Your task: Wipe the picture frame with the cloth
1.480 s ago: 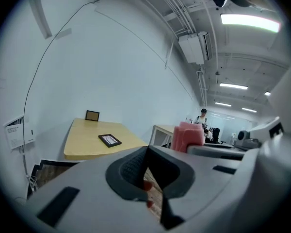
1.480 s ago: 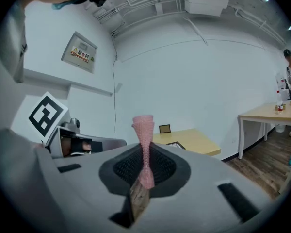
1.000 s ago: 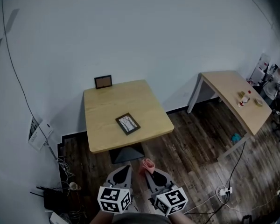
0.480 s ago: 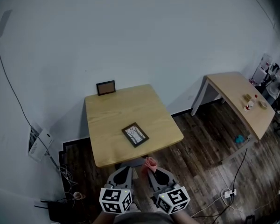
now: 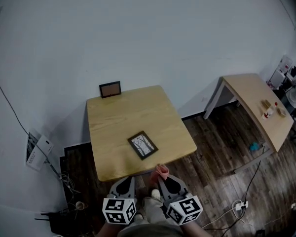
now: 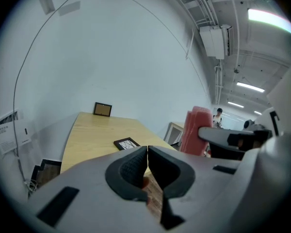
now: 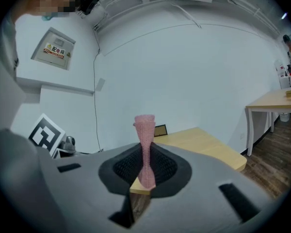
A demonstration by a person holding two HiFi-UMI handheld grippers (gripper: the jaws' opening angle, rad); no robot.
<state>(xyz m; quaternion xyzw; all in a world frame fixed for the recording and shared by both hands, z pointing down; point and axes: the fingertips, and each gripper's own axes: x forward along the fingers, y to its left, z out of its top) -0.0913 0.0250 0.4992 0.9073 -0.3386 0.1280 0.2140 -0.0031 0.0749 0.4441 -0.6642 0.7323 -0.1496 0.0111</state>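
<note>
A small dark picture frame point(image 5: 143, 145) lies flat near the front edge of the square wooden table point(image 5: 116, 122); it also shows in the left gripper view as the flat frame point(image 6: 127, 143). A second frame point(image 5: 110, 89) stands at the table's far edge against the wall. My right gripper point(image 5: 162, 177) is shut on a folded pink cloth point(image 5: 161, 170), which sticks up between the jaws as a pinched cloth point(image 7: 145, 144). My left gripper point(image 5: 129, 179) is shut and empty, its pads point(image 6: 136, 165) pressed together. Both grippers hover just short of the table's front edge.
A longer wooden table point(image 5: 259, 107) with small bottles stands at the right. Cables and devices point(image 5: 64, 191) lie on the dark wood floor at the left. A paper sheet point(image 5: 37, 149) hangs low on the white wall behind the table.
Both grippers have come closer to the table together, and its front edge now lies just ahead of the jaws. The cloth stays pinched in the right gripper.
</note>
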